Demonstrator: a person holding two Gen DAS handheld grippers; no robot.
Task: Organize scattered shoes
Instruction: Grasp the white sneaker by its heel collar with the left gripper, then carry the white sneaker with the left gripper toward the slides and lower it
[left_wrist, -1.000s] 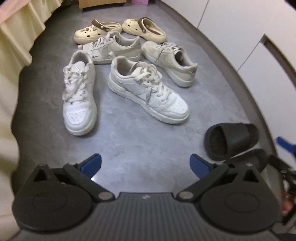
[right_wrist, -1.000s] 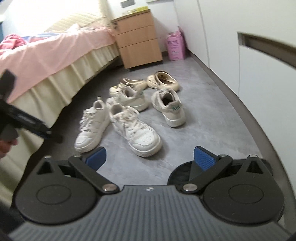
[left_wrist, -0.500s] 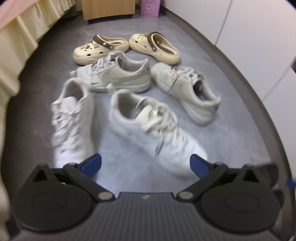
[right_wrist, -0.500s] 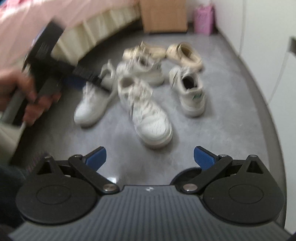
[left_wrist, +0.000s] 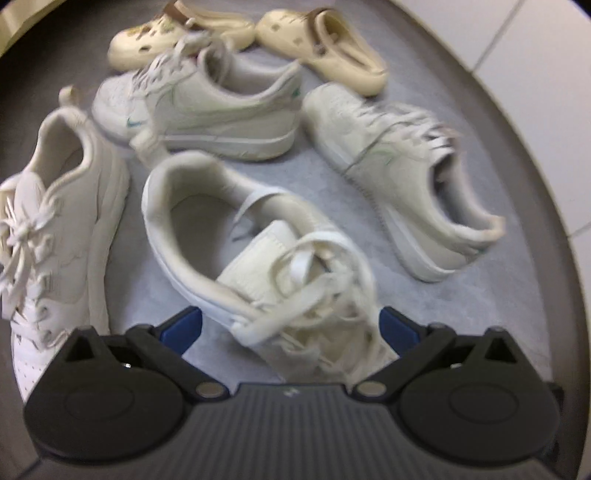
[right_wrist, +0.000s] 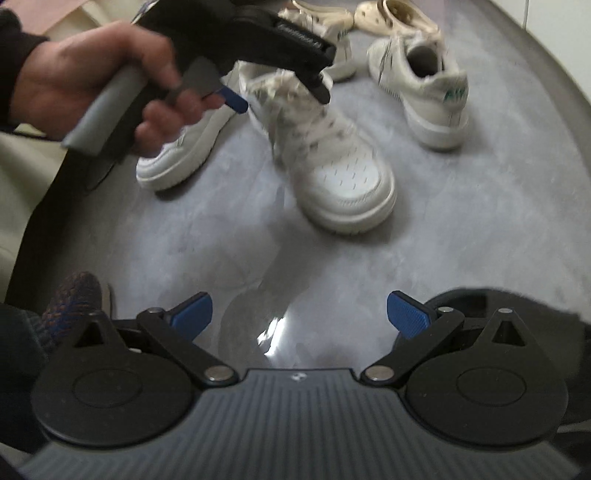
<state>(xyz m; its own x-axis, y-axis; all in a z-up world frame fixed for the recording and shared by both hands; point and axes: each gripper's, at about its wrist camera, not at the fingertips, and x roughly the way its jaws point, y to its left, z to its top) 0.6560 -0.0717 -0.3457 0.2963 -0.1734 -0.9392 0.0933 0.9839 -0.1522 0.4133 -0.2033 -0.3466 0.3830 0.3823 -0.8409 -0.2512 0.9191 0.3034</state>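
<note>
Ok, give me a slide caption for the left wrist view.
Open left gripper straddling the laces of a white sneaker, amid three more sneakers and two cream clogs on the grey floor.

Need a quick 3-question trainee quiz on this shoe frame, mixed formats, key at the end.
1. True or false: the left gripper is closed on the white sneaker in front of it.
2. Multiple choice: in the left wrist view, which footwear lies farthest from the gripper? A) cream clogs B) white sneakers C) black slides
3. Fill in: the right gripper hangs open over the bare grey ____.

Key:
1. False. Its fingers are spread to either side of the laced part of the sneaker, not shut on it.
2. A
3. floor
</note>
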